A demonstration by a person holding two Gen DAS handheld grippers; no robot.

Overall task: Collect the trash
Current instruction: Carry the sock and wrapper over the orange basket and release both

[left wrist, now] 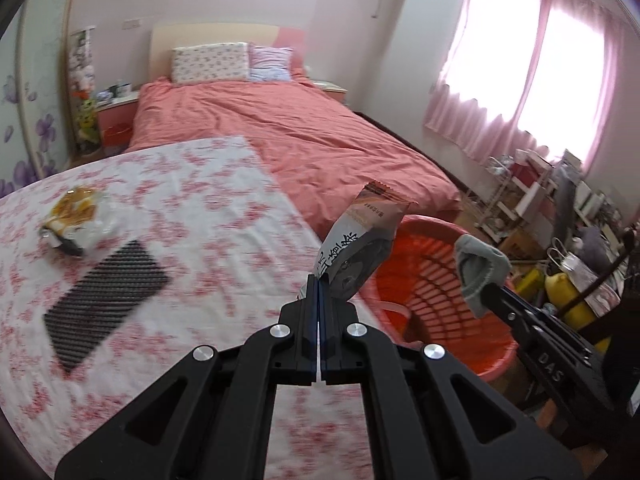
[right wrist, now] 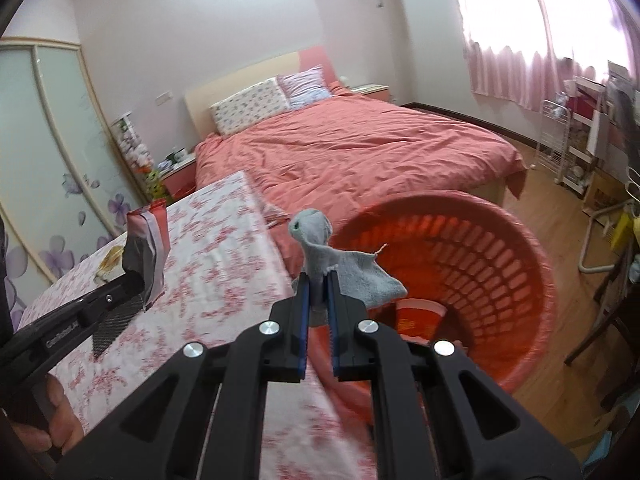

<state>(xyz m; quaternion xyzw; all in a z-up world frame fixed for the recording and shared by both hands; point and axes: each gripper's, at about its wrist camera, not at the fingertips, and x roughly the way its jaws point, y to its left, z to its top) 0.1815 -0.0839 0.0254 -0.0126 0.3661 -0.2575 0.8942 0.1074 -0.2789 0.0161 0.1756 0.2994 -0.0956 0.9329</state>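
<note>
**Both grippers carried trash beside the red basket**

Left wrist view: the left gripper (left wrist: pixel 319 280) had its jaws pressed together on the lower edge of a snack wrapper (left wrist: pixel 358 246), which stood up and leaned to the right of the jaw tips. Left of the jaws stretched a table under a floral tablecloth (left wrist: pixel 200 216), blurred. On it, well to the left, lay a dark ribbed mat (left wrist: pixel 106 304), with a yellow and white food packet (left wrist: pixel 76 218) just beyond it. Right of the jaws, below the table edge, stood a red basket (left wrist: pixel 436 284) with slotted walls. Above it the right gripper (left wrist: pixel 486 290) pinched a grey sock (left wrist: pixel 478 270). Beyond the jaws lay a bed (left wrist: pixel 288 128) with a coral cover and two pillows, and pink curtains (left wrist: pixel 520 56) hung over a bright window at the right.

Right wrist view: the right gripper's jaws stood nearly together, clamped on the sock (right wrist: pixel 340 264), which rose between the tips and draped to their right. The basket (right wrist: pixel 472 264) lay just beyond and right of the jaws, a red cup (right wrist: pixel 420 316) inside it. Left of the jaws lay the table, where the left gripper (right wrist: pixel 138 280) held the wrapper (right wrist: pixel 146 248) upright. A wardrobe (right wrist: pixel 44 152) with purple flowers stood at the far left, and wooden floor (right wrist: pixel 560 200) showed at the right.
</note>
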